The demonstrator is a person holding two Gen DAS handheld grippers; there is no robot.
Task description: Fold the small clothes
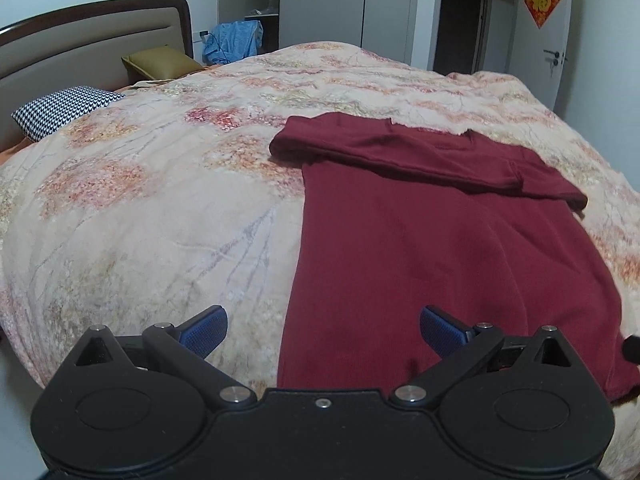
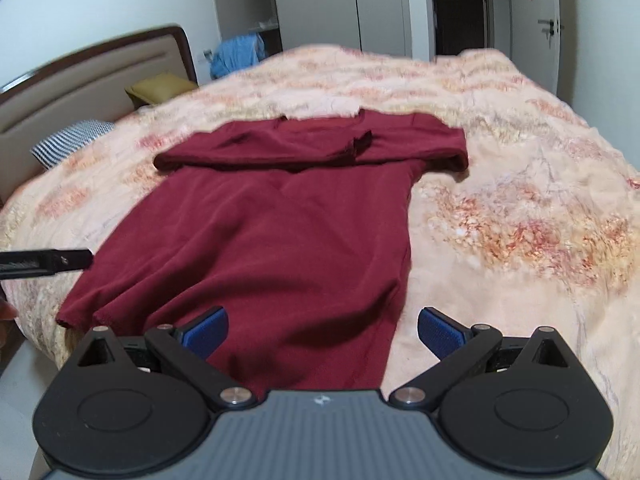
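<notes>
A dark red T-shirt (image 1: 420, 240) lies flat on the bed, both sleeves folded in across its top part. It also shows in the right wrist view (image 2: 272, 232). My left gripper (image 1: 323, 330) is open and empty, hovering above the shirt's near left hem corner. My right gripper (image 2: 323, 330) is open and empty above the shirt's near right hem edge. A part of the left gripper (image 2: 48, 264) shows at the left edge of the right wrist view.
The bed has a floral peach quilt (image 1: 160, 200). A houndstooth pillow (image 1: 64, 112) and an olive pillow (image 1: 160, 62) lie by the headboard (image 1: 92, 36). Blue clothes (image 1: 234, 40) hang behind. A wardrobe (image 1: 324, 0) and a door (image 1: 556, 40) stand beyond.
</notes>
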